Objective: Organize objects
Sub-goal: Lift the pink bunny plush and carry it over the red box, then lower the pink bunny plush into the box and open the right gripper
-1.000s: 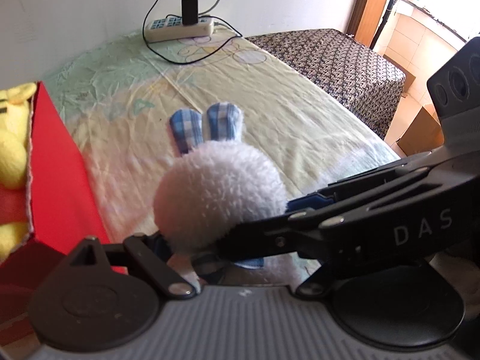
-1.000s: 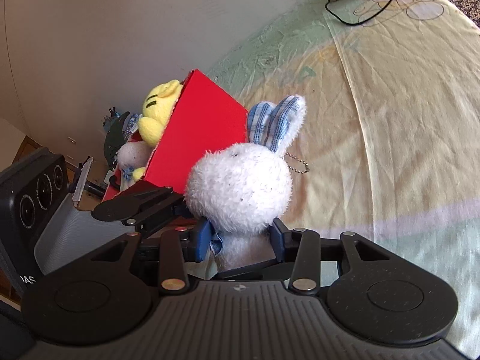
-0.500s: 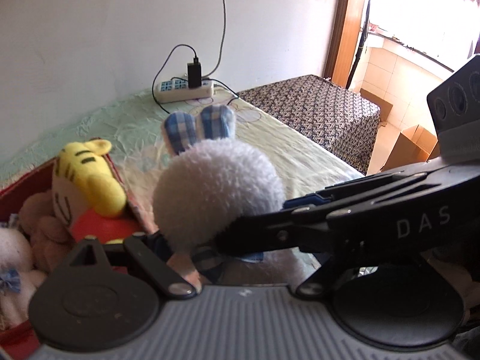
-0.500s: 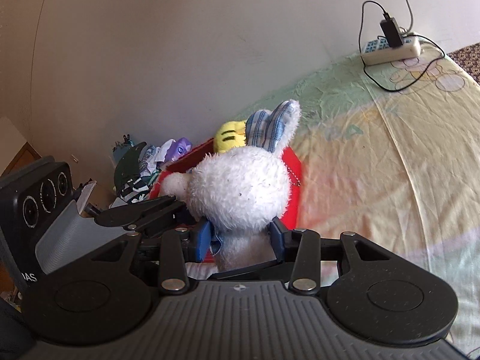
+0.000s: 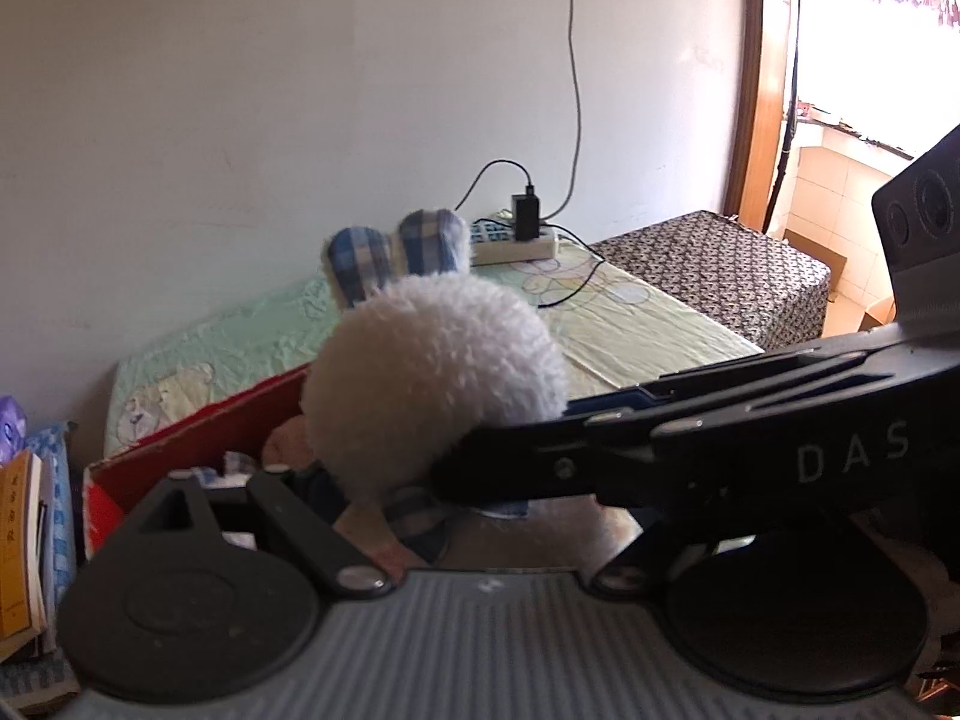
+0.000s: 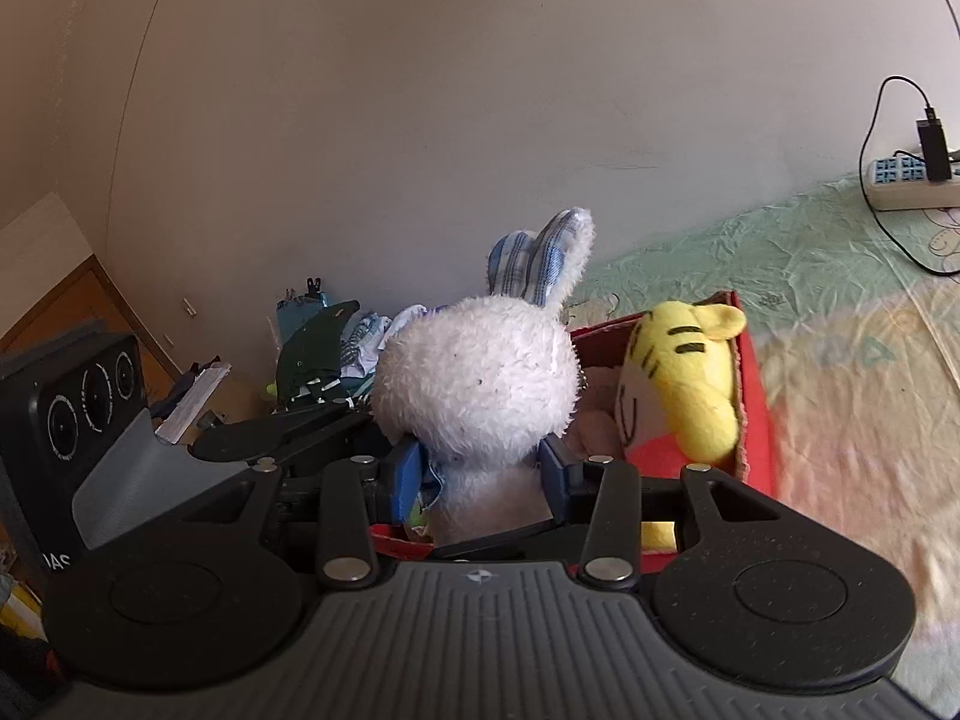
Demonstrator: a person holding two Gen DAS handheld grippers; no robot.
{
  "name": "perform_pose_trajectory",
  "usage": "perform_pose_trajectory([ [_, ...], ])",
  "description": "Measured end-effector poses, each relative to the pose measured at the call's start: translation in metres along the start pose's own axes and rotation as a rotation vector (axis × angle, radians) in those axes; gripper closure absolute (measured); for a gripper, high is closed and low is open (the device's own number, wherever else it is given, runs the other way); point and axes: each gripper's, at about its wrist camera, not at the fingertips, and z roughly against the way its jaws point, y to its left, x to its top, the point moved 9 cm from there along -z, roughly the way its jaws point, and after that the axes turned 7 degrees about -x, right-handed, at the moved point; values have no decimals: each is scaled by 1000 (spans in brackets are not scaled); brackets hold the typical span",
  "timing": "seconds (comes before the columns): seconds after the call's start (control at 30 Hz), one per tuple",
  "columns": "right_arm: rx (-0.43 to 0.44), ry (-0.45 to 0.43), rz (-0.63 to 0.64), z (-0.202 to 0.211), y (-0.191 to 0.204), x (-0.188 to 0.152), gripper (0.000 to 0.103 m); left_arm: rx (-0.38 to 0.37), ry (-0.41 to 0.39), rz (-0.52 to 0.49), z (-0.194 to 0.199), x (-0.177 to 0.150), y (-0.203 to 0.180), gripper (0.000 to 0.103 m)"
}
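Rabbit toy [image 6: 474, 384] is clamped at its body by right tongs [image 6: 480, 474] over red box [image 6: 753, 396]; left tongs' [image 5: 384, 510] grip cannot be told

A home bedroom: a bed [image 5: 648, 324] under a cartoon-print sheet, a power strip [image 5: 516, 245] against the plain wall, plush toys [image 6: 690, 384] in a red box [image 6: 753, 396].

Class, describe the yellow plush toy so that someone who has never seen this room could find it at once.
Start at the bed with the pale patterned sheet along the wall. A red box of soft toys sits on it. The yellow plush toy leans at the box's right end: it alone is bright yellow with black stripes and small round ears, unlike the white rabbit with blue checked ears beside it.
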Motion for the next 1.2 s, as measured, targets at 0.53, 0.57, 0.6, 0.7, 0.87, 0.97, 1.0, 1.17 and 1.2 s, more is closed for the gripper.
perform_pose_trajectory([
  [0.53,-44,166,-38,-82,-13,-6,60,44,114,134,-53,-30,71,17],
  [0.57,-47,171,-34,-83,-14,-8,60,55,115,125,-54,-30,70,17],
  [0.6,-45,174,-36,-82,-14,-8,60,67,119,116,-56,-31,71,16],
  [0.7,-61,185,-44,-84,-19,-9,61,84,137,111,-61,-32,70,13],
  [0.87,-62,182,-69,-83,-21,-12,63,95,154,109,-64,-31,71,12],
  [0.97,-73,180,-75,-84,-21,-13,63,96,167,116,-65,-31,71,11],
  [1.0,-78,178,-82,-83,-22,-13,63,97,172,117,-65,-31,71,11],
  [1.17,-116,166,-129,-77,-29,-16,58,108,215,120,-62,-33,68,11],
  [1.2,-118,156,-124,-75,-29,-17,58,110,224,124,-62,-34,68,11],
])
